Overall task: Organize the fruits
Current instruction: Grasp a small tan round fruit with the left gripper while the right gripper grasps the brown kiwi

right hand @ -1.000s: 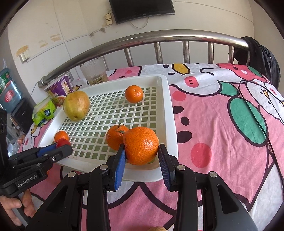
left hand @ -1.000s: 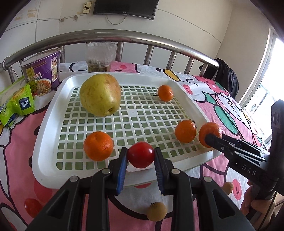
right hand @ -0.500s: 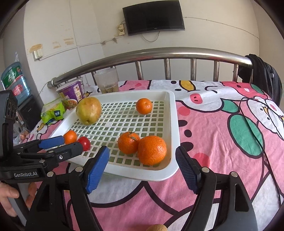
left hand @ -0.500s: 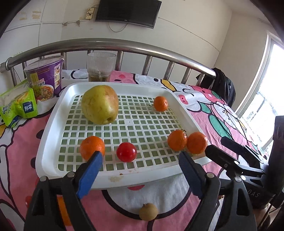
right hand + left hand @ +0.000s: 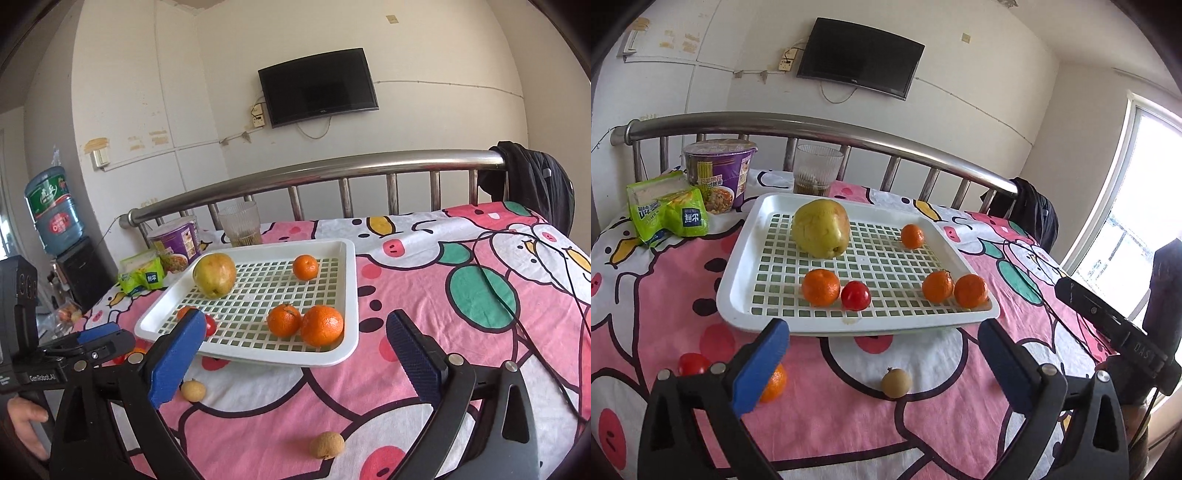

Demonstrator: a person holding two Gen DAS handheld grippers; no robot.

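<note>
The white tray (image 5: 738,280) lay on the bed (image 5: 960,417), long axis running toward the headrail (image 5: 849,134). Behind it stood a noodle cup (image 5: 718,177), a snack bag (image 5: 666,212) and a glass (image 5: 818,170). Before its near rim lay loose fruit: a tomato (image 5: 692,363) and a longan (image 5: 895,383). Both the left gripper (image 5: 882,350) and the right gripper (image 5: 295,343) had just been opening; their jaws stood wide and empty.

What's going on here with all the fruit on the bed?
A person holding a left gripper and a right gripper is sorting fruit into a white tray. Both have just been opening and hold nothing. The tomato and orange lie in the tray; a small brown fruit waits on the sheet.
</note>
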